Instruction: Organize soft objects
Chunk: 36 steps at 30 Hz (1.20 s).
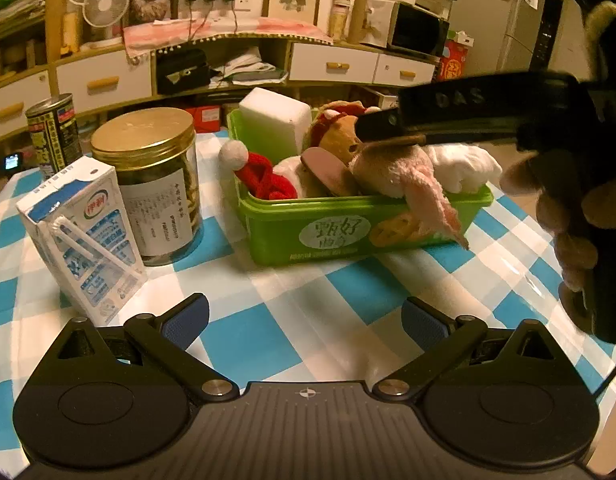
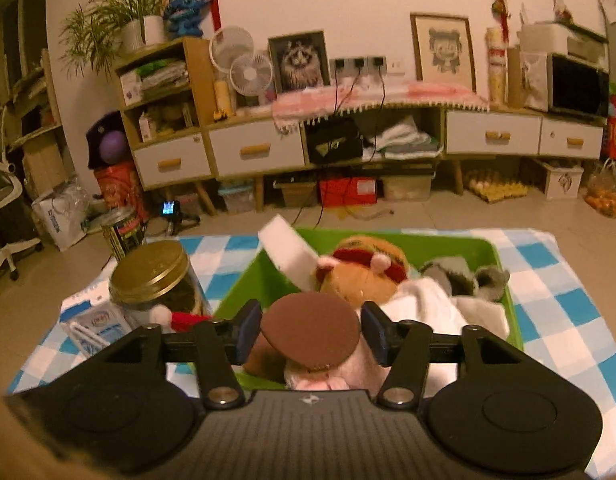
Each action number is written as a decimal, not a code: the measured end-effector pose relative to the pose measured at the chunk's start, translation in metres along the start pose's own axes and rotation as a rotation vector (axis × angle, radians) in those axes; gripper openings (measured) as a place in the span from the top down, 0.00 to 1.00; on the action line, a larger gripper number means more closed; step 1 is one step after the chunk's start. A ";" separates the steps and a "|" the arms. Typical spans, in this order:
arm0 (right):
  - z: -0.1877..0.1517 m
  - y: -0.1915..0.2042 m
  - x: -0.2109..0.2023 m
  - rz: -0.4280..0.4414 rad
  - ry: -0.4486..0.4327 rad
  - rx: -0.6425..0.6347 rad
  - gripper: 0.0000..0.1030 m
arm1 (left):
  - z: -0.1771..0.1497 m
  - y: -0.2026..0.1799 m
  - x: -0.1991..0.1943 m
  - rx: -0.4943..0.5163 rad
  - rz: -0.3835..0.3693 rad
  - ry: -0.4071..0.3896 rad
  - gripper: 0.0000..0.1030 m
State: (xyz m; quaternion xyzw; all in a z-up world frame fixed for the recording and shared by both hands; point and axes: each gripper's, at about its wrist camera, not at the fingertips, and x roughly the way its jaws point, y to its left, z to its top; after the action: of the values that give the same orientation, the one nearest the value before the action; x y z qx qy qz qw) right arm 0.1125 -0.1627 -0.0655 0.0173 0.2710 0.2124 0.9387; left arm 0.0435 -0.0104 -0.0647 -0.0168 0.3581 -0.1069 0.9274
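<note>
Pink plush (image 2: 332, 372) with its brown disc (image 2: 310, 336) lying in the green bin (image 1: 348, 224) at the near rim, ear draped over the edge, right between the half-spread, non-pressing pads of the right gripper (image 2: 310, 332), left gripper (image 1: 303, 320) wide, empty, farther off over open checked cloth (image 1: 267, 280)

We see dim, warm yellowish room light, strong fisheye bending at the edges, and slight blur in the right view.
</note>
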 end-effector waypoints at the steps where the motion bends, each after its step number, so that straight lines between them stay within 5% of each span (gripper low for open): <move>1: -0.001 -0.002 -0.001 -0.001 0.006 0.005 0.61 | 0.001 0.000 -0.001 -0.003 0.003 0.000 0.05; 8: 0.003 -0.016 -0.026 -0.014 -0.013 0.061 0.52 | 0.021 -0.005 -0.011 0.014 0.162 -0.021 0.05; 16: 0.013 -0.006 -0.058 -0.089 0.053 0.147 0.48 | 0.050 -0.006 -0.043 -0.109 0.300 -0.013 0.05; 20: 0.009 0.004 -0.081 -0.136 0.090 0.162 0.38 | 0.047 -0.003 -0.053 -0.162 0.323 0.026 0.05; 36: -0.023 0.009 -0.098 -0.212 0.193 0.180 0.38 | 0.033 -0.005 -0.063 -0.195 0.314 0.083 0.05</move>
State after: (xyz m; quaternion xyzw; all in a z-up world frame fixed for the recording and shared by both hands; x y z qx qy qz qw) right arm 0.0221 -0.1969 -0.0344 0.0521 0.3783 0.0877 0.9200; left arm 0.0188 -0.0036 0.0020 -0.0459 0.4030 0.0737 0.9111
